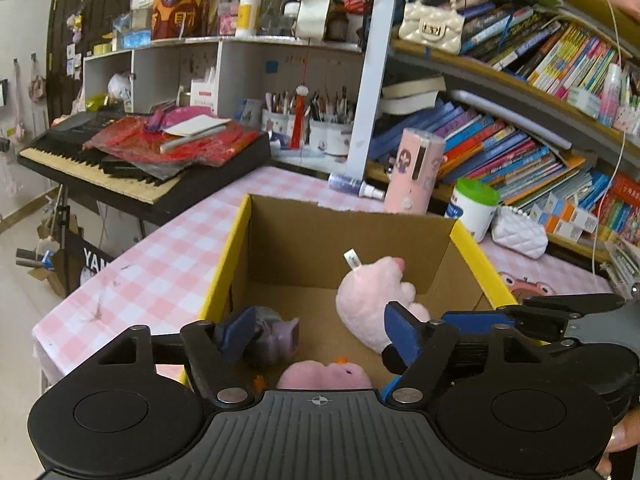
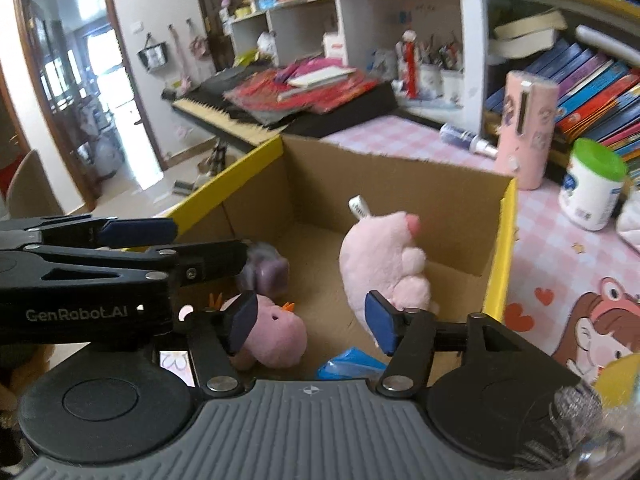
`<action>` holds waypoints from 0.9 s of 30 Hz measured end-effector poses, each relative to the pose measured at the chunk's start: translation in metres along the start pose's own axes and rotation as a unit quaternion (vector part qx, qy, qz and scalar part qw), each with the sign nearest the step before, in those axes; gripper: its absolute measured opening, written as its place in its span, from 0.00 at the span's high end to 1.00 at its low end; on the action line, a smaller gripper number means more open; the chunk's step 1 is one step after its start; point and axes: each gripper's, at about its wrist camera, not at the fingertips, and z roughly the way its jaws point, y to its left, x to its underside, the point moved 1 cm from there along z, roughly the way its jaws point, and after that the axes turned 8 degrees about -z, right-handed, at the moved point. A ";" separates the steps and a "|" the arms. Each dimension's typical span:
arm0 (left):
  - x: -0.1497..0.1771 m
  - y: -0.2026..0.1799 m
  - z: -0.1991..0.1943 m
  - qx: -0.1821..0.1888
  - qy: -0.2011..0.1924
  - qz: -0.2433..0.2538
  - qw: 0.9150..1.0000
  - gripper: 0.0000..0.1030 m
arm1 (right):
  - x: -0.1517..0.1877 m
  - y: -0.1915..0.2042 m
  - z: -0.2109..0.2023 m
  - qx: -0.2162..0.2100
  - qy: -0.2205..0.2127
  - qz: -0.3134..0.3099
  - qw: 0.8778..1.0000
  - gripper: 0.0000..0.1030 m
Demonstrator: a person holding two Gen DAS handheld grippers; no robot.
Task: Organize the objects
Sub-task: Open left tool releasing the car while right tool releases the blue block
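Note:
An open cardboard box (image 1: 348, 236) with yellow edges (image 2: 500, 240) stands on the pink checked table. Inside it a large pale pink plush (image 1: 368, 304) (image 2: 380, 264) stands upright with a white tag on top. A smaller pink plush with orange bits (image 1: 324, 376) (image 2: 276, 332), a purple toy (image 1: 280, 332) (image 2: 272, 272) and a blue packet (image 2: 352, 362) lie near the front. My left gripper (image 1: 320, 334) hovers over the box, open, nothing between its pads. My right gripper (image 2: 311, 322) is open beside it, its right pad close to the large plush.
A keyboard (image 1: 120, 160) piled with red papers stands to the left of the table. Behind the box are a spray bottle (image 1: 352, 184), a pink cylinder (image 1: 416, 168), a green-lidded tub (image 1: 474, 208) and a white quilted purse (image 1: 520, 232). Bookshelves (image 1: 540, 140) fill the right.

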 end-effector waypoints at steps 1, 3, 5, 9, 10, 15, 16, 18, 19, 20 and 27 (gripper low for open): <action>0.000 0.000 -0.005 0.002 -0.004 0.000 1.000 0.27 | 0.000 0.003 -0.005 0.010 -0.006 0.000 1.000 0.38; 0.000 0.001 -0.014 0.006 -0.012 0.000 1.000 0.23 | 0.000 0.009 -0.013 0.031 -0.017 -0.002 0.999 0.34; -0.001 0.001 -0.023 0.011 -0.019 0.003 1.000 0.21 | 0.001 0.017 -0.021 0.054 -0.025 -0.001 0.998 0.32; 0.001 0.003 -0.040 0.017 -0.036 0.009 0.999 0.17 | 0.005 0.030 -0.037 0.100 -0.035 0.002 0.994 0.27; 0.001 0.004 -0.043 0.018 -0.038 0.009 0.999 0.17 | 0.007 0.033 -0.041 0.112 -0.037 0.002 0.993 0.27; 0.008 0.013 -0.058 0.016 -0.043 0.012 0.999 0.17 | 0.014 0.046 -0.056 0.158 -0.039 0.012 0.987 0.25; 0.010 0.015 -0.061 0.015 -0.043 0.011 0.999 0.17 | 0.017 0.048 -0.059 0.167 -0.039 0.016 0.985 0.24; 0.015 0.019 -0.066 0.012 -0.041 0.009 0.999 0.17 | 0.022 0.054 -0.064 0.181 -0.037 0.023 0.983 0.23; 0.017 0.020 -0.068 0.011 -0.040 0.010 0.999 0.17 | 0.025 0.057 -0.066 0.189 -0.035 0.027 0.981 0.23; 0.019 0.022 -0.070 0.010 -0.038 0.010 0.999 0.17 | 0.028 0.060 -0.068 0.195 -0.033 0.030 0.980 0.23; 0.043 0.036 -0.084 -0.007 -0.014 0.007 1.000 0.16 | 0.054 0.085 -0.079 0.240 -0.008 0.043 0.970 0.16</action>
